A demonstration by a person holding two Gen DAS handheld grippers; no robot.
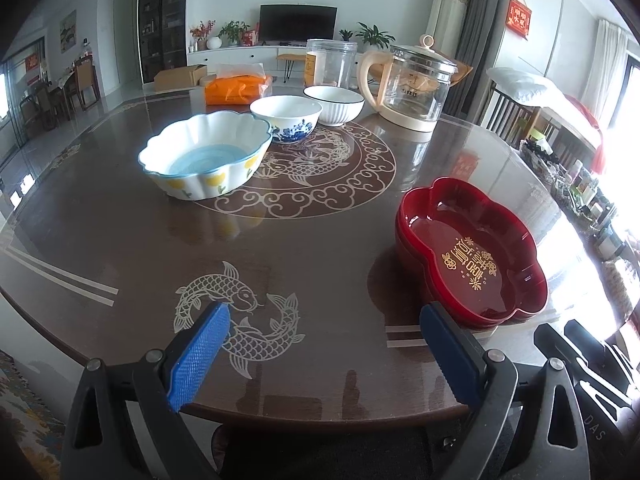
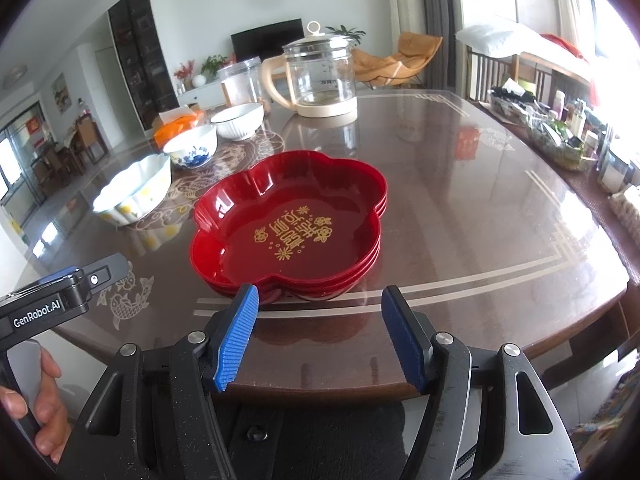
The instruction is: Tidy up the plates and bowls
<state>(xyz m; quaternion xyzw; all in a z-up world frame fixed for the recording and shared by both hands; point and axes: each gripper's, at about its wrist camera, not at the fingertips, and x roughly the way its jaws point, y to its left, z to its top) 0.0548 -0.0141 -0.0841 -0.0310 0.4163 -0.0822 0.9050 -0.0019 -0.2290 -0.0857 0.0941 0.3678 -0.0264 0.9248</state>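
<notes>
Both tongs, left and right, hung apart and empty at the tabletop edge; red plates sat nested, saving space, three bowls lined up beyond.

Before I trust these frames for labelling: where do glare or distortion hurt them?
Left wrist view: window light blows out the right edge past the red plates; the table edge bows from fisheye.
Right wrist view: the right side is overexposed too; the table mirrors the glass kettle. The bowls stay readable in both.
</notes>
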